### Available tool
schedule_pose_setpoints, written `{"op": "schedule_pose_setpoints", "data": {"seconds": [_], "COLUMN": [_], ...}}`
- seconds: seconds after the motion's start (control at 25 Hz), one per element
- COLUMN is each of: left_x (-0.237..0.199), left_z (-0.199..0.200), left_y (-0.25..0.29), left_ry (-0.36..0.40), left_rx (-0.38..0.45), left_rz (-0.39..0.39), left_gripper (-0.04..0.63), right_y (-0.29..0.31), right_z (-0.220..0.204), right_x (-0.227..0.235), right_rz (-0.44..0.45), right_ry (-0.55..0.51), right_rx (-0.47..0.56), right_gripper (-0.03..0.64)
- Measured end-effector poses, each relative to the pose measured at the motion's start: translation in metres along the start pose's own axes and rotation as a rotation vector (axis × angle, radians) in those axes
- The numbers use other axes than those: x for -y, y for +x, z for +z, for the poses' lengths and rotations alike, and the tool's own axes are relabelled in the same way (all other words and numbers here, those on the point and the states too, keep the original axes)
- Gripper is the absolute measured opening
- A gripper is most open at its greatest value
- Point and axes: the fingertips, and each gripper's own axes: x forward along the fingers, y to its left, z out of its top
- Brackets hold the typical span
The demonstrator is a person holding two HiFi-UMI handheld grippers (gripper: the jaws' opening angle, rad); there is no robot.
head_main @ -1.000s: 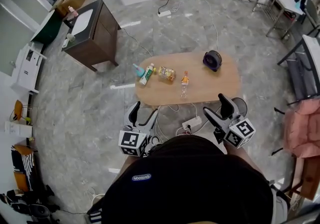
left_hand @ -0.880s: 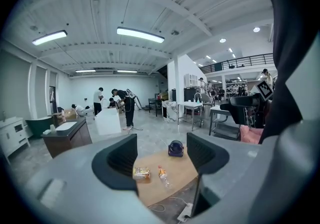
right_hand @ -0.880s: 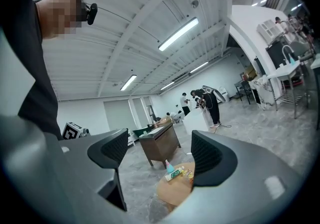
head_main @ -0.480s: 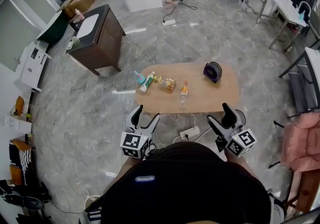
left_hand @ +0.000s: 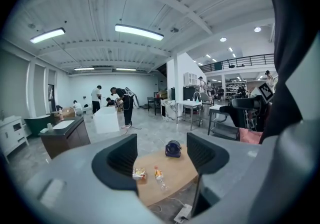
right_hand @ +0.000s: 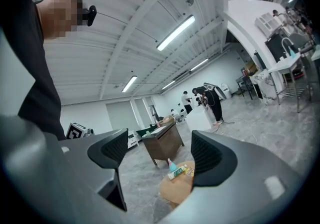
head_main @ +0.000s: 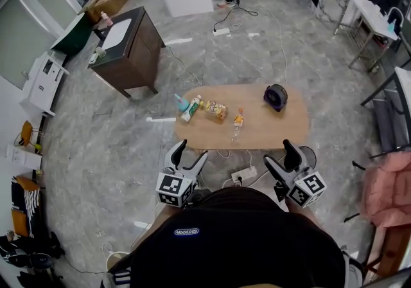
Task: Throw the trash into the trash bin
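— On the oval wooden worktop, what trash is lying about?

— Four pieces, all on its left half. A teal-capped bottle lies at the far left end, just beside a white-and-green tube. Next comes a snack packet, then a clear plastic bottle on its side near the middle. A round dark-purple thing sits well apart at the right end; whether that is the bin I can't tell.

— And the tools?

— Both the left tool and the right tool hang short of the worktop's near edge, over the floor and a white power strip. Each has its jaws spread apart with nothing between the pads, and neither touches any trash.
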Motion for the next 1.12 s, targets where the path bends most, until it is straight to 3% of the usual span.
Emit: {"op": "schedule_pose_setpoints", "data": {"seconds": [0.28, 0.52, 0.84, 1.12], "left_x": [-0.042, -0.100, -0.182, -0.227], "left_z": [-0.005, -0.008, 0.008, -0.012], "left_y": [-0.006, 0.001, 0.015, 0.026], "left_ry": [-0.020, -0.034, 0.011, 0.012], "left_rx": [0.023, 0.047, 0.072, 0.063], "left_rz": [0.024, -0.020, -0.067, -0.108], "left_gripper": [0.322, 0.322, 0.322, 0.322], "right_y": [0.036, 0.082, 0.145, 0.201], "right_z": [-0.018, -0.017, -0.021, -0.037], "right_x": [-0.006, -0.021, -0.038, -0.058], "right_rz": [-0.025, -0.085, -0.181, -0.182], "right_ry": [-0.072, -0.094, -0.166, -0.226], "right_rx": [-0.072, -0.047, -0.051, -0.089], "right_gripper": [0.402, 0.402, 0.402, 0.402]}}
